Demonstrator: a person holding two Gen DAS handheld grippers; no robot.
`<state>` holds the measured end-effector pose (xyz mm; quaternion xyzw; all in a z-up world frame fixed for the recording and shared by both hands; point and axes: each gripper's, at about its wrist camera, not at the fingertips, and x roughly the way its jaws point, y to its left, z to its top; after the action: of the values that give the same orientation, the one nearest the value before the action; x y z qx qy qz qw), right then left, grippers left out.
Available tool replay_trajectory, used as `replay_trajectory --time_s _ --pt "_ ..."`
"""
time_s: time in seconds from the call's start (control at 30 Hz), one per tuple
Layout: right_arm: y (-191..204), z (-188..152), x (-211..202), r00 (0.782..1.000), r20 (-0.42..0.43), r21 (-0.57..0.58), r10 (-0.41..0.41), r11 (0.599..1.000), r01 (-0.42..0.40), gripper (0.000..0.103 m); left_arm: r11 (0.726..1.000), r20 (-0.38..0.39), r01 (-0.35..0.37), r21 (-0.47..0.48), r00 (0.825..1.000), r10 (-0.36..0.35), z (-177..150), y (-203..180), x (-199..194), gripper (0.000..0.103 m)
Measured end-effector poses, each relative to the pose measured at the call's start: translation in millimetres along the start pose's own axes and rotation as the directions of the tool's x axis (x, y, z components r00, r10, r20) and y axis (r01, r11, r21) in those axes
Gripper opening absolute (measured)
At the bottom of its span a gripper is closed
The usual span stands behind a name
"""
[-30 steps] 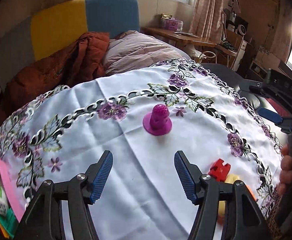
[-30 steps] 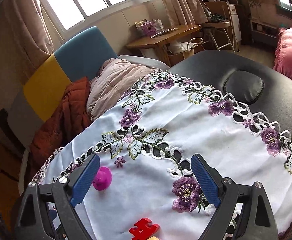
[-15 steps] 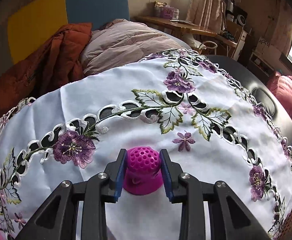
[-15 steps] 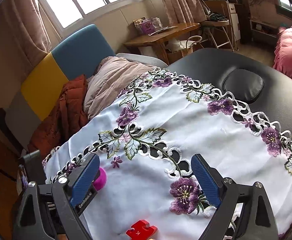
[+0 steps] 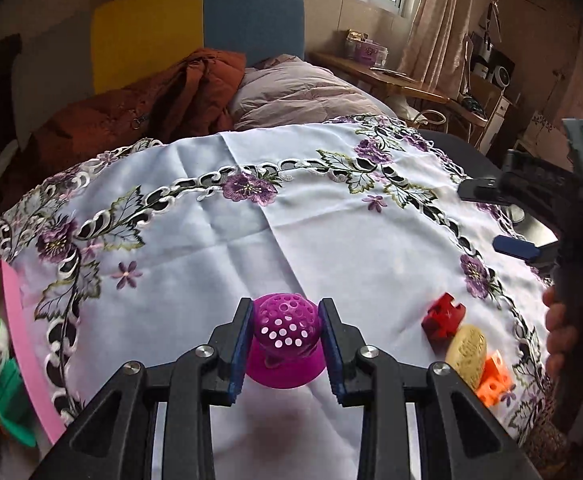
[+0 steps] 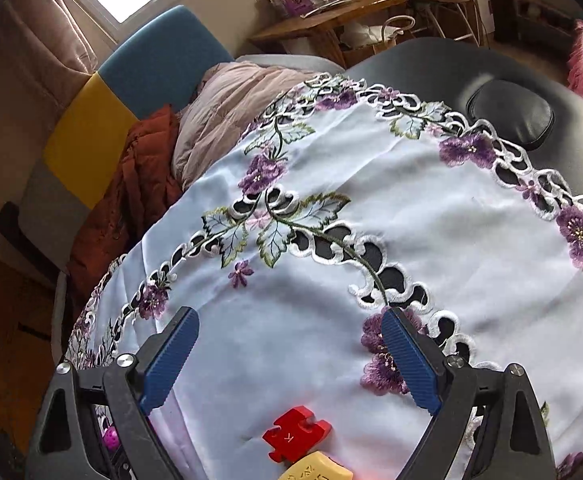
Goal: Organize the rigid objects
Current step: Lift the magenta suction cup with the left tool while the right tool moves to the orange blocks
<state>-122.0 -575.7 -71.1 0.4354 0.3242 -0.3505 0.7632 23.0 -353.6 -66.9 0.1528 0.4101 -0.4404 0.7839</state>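
My left gripper (image 5: 285, 342) is shut on a magenta perforated dome toy (image 5: 285, 340), which it holds just above the white embroidered tablecloth (image 5: 251, 248). A red puzzle piece (image 5: 443, 316), a yellow oval piece (image 5: 467, 350) and an orange cube (image 5: 493, 378) lie near the cloth's right edge. My right gripper (image 6: 289, 360) is open and empty, hovering above the red puzzle piece (image 6: 295, 432) and the yellow piece (image 6: 317, 468). It shows in the left wrist view (image 5: 531, 220) at the right.
A pink-edged box (image 5: 19, 336) with green and white toys stands at the left edge of the cloth. Behind the table lie a rust jacket (image 5: 151, 104) and a pinkish quilt (image 5: 303, 96). Black padded table (image 6: 491, 80) extends right.
My left gripper went forward, closed on the magenta toy, and has now pulled back with it lifted. My right gripper has stayed open, tilting slightly.
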Motion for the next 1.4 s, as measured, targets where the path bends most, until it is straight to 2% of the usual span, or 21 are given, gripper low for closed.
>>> replay_trajectory --time_s 0.13,0.3,0.5,0.67,0.77,0.83,0.9,0.97,1.03,1.17,1.27,1.4 --pt "6.9 -9.3 2.4 0.996 -0.074 -0.033 0.043 0.998 -0.045 0.093 1.0 0.019 0.01 -0.001 1.0 -0.01 -23.4 0.8 -32.3 0.032" --pt "11.7 -25.3 -20.0 0.988 -0.144 -0.085 0.052 0.994 -0.065 0.093 1.0 0.063 0.028 -0.007 0.998 -0.028 -46.4 8.7 -70.7 0.032" --pt "9.6 -55.8 -38.3 0.967 -0.254 -0.139 -0.008 0.99 -0.028 0.095 0.997 0.103 0.058 -0.05 0.993 -0.052 -64.2 23.0 -99.0 0.032" --pt "6.0 -77.7 -36.5 0.952 -0.281 -0.174 -0.125 0.982 0.078 0.098 0.994 0.127 0.067 -0.084 0.99 -0.056 -76.7 35.1 -116.2 0.032" --pt "4.4 -88.5 -21.8 0.931 -0.32 -0.203 -0.179 0.972 0.117 0.099 0.992 0.138 0.07 -0.103 0.989 -0.055 -82.6 41.7 -124.5 0.032" --pt "8.1 -96.5 -9.9 0.908 -0.365 -0.234 -0.207 0.964 0.125 0.099 0.991 0.144 0.069 -0.112 0.988 -0.053 -85.8 45.3 -128.7 0.032" --pt "21.0 -103.2 -6.7 0.909 -0.389 -0.264 -0.152 0.963 0.048 0.1 0.991 0.145 0.067 -0.118 0.988 -0.049 -88.5 48.9 -131.2 0.032" --pt "39.6 -112.0 -1.0 0.911 -0.391 -0.328 -0.135 0.945 0.0 0.1 0.989 0.144 0.065 -0.134 0.989 -0.046 -91.1 52.1 -130.8 0.032" --pt "55.5 -118.0 6.8 0.917 -0.392 -0.324 -0.067 0.943 -0.07 0.099 0.987 0.138 0.064 -0.145 0.989 -0.043 -93.1 54.0 -130.0 0.032" --pt "83.0 -124.7 20.7 0.912 -0.409 -0.307 0.017 0.939 -0.155 0.098 0.989 0.145 0.047 -0.142 0.989 -0.027 -97.3 56.5 -136.1 0.032" --pt "92.5 -123.6 16.9 0.907 -0.417 -0.31 0.05 0.931 -0.194 0.098 0.988 0.155 0.031 -0.153 0.988 -0.007 -100.4 63.6 -142.9 0.032" --pt "90.7 -115.0 -0.9 0.917 -0.398 -0.368 0.026 0.911 -0.185 0.098 0.981 0.155 0.027 -0.193 0.988 0.003 -103.8 77.4 -144.2 0.032"
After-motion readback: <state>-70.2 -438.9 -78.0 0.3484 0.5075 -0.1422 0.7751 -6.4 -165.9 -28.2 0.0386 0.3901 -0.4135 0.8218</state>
